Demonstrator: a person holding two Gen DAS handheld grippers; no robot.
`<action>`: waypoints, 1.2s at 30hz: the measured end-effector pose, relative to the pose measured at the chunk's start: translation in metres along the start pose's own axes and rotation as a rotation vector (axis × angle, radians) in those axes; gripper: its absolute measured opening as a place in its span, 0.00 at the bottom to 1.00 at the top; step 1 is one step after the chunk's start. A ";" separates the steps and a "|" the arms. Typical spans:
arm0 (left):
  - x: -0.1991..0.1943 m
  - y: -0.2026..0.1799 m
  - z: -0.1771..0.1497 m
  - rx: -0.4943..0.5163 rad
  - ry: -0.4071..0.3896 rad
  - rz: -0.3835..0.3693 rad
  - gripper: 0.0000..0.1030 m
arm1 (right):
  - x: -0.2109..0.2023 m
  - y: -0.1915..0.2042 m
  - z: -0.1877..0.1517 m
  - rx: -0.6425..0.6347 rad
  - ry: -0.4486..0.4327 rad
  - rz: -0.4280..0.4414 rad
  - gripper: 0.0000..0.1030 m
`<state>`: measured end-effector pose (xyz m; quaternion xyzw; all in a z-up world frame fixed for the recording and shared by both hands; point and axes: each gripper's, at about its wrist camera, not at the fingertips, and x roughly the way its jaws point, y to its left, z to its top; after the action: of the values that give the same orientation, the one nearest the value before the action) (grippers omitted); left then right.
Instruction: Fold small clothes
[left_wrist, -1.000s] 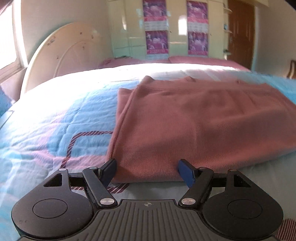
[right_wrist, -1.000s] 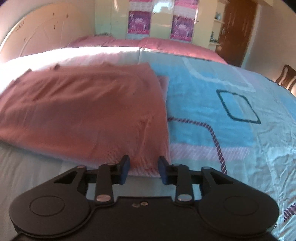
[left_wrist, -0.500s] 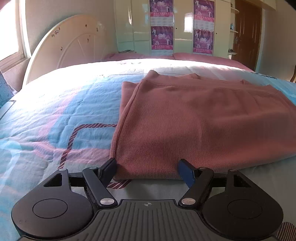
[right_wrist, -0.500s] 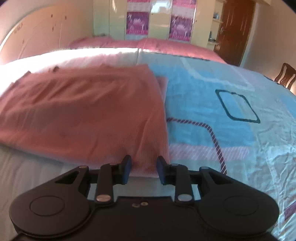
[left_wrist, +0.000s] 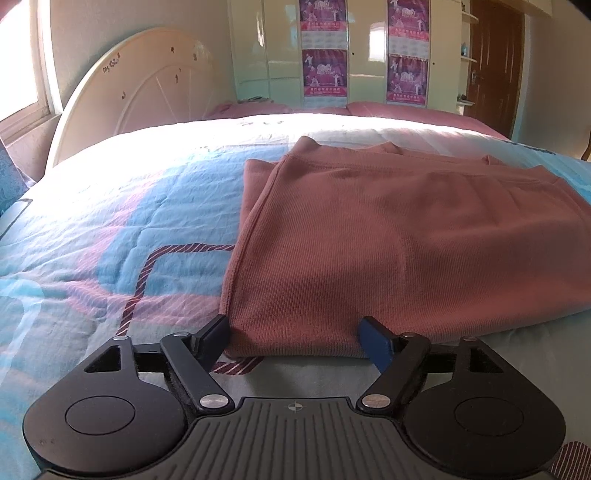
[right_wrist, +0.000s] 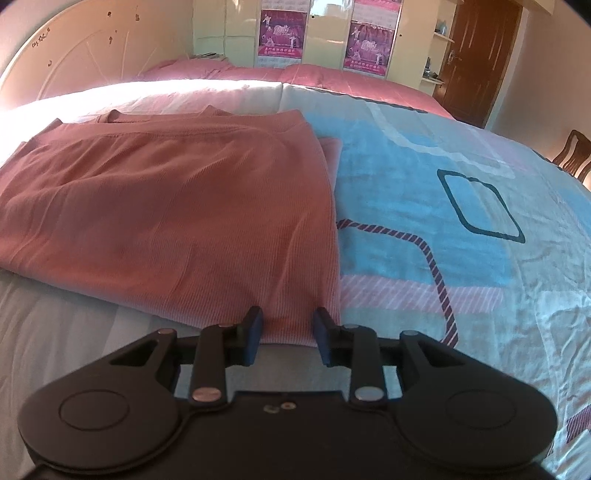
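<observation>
Ribbed pink garment (left_wrist: 388, 236) lay part-folded on the patterned bedspread (right_wrist: 461, 221); soft and light, best taken at its near corners. Left gripper (left_wrist: 295, 334) and right gripper (right_wrist: 287, 328) gaped around that hem, unclamped.

Garment (left_wrist: 388, 236) right side cut off by frame; posters' (left_wrist: 325, 72) print too small to read

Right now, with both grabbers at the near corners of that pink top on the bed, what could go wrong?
1. The left hand-held gripper is wide open around the top's corner; closing may pinch only the upper layer, so the fold splits.
2. The right hand-held gripper stands narrower; uneven grips could skew the lift.
3. Either might catch the bedspread beneath.
</observation>
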<state>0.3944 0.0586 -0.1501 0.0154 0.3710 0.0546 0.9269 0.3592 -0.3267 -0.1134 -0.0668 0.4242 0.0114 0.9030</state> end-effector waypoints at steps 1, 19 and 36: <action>-0.001 0.003 0.001 -0.017 0.006 0.023 0.89 | 0.000 0.000 0.000 0.000 0.002 0.002 0.29; 0.008 0.048 -0.040 -0.871 -0.103 -0.272 0.67 | -0.032 0.051 0.050 0.100 -0.167 0.307 0.01; 0.047 0.057 -0.013 -0.967 -0.239 -0.342 0.07 | 0.057 0.130 0.091 0.051 -0.060 0.438 0.00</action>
<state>0.4141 0.1202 -0.1873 -0.4689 0.1925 0.0652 0.8595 0.4548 -0.1881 -0.1144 0.0502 0.4019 0.1983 0.8925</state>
